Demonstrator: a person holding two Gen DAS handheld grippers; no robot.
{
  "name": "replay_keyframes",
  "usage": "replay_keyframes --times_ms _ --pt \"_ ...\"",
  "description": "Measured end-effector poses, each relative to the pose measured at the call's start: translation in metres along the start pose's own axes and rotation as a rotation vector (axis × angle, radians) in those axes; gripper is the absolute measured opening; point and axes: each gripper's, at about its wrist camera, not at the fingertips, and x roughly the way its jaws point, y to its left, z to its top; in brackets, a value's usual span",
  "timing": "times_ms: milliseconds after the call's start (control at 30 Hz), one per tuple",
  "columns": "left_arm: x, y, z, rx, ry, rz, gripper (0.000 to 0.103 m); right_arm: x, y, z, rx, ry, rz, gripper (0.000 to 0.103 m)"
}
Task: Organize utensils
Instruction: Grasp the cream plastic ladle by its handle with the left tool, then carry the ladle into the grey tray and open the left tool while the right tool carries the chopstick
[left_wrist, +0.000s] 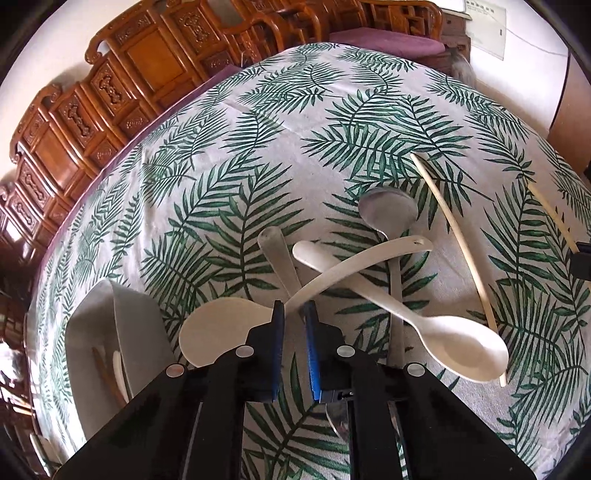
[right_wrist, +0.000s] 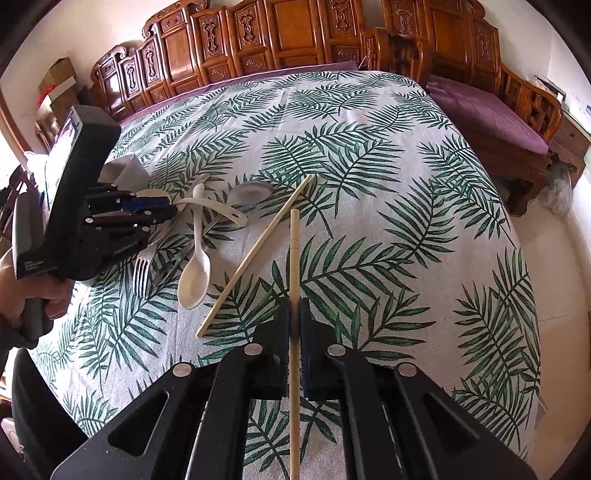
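R gripper is clamped on a chopstick, held pointing fwd above the leaf-print tablecloth. 2nd chopstick lies diagonally just beside it. L gripper is closed on the rice paddle handle, amid crossed white plastic spoon, metal spoon & fork. Grey container sits at left.
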Motion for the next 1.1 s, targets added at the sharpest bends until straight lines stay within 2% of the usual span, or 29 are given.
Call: replay_keyframes --times_ms 100,233,333,467,533,1100 --pt "0.005 -0.002 0.003 0.014 0.001 -0.001 0.023 0.001 -0.002 0.000 0.005 0.003 -0.001 0.006" --pt "0.011 0.000 0.007 0.006 -0.005 -0.001 0.024 0.003 -0.005 -0.001 0.011 0.006 0.001 0.006" --pt "0.011 0.004 0.009 -0.019 -0.008 -0.008 0.018 0.004 -0.006 -0.002 0.014 0.009 0.001 0.006" --pt "0.001 0.010 0.009 -0.037 -0.040 -0.008 0.005 0.007 -0.008 -0.002 0.016 0.014 -0.002 0.006" --pt "-0.009 0.017 0.010 -0.066 -0.056 -0.023 0.003 0.007 -0.007 -0.003 0.017 0.014 -0.002 0.006" --pt "-0.079 0.051 -0.009 -0.132 -0.126 -0.031 0.003 -0.013 0.030 0.006 -0.051 -0.043 0.032 0.006"
